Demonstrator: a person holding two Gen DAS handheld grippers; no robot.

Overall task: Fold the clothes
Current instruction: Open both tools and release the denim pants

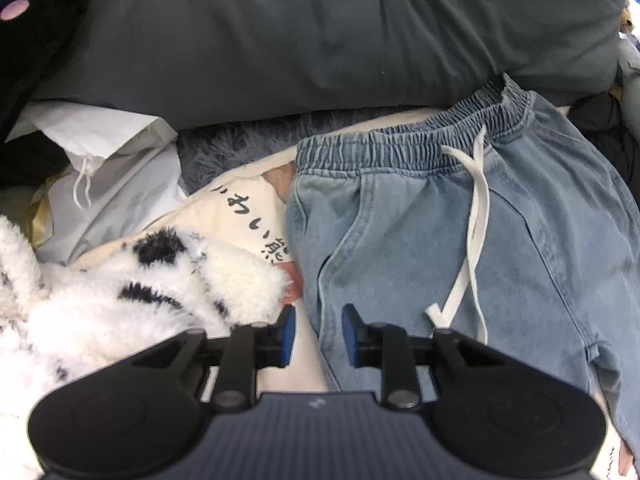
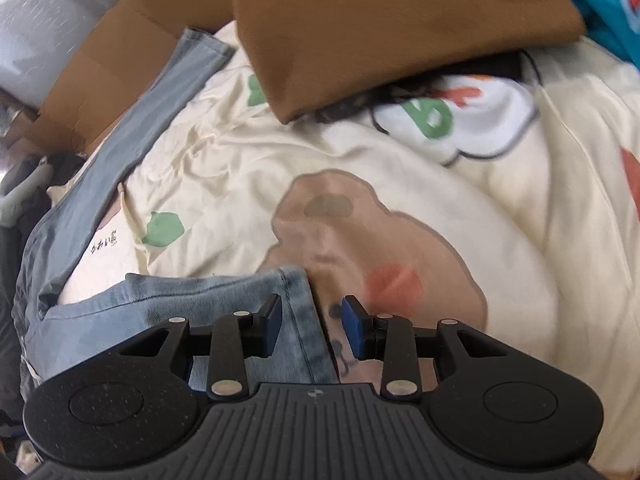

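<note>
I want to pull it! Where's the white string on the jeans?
In the left wrist view, the white drawstring hangs from the elastic waistband of the blue jeans, right of the fluffy white blanket.

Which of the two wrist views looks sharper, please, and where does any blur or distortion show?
Left wrist view: sharp on the light blue denim trousers, edges bowed by the fisheye. Right wrist view: motion-smeared, notably the cream printed bedsheet.

light-blue denim trousers lie flat across the right half of the left wrist frame, gathered elastic waistband at upper centre-right, white drawstring trailing down the front, while the right wrist frame shows their hemmed leg end at lower left on cream printed bedding.
</note>
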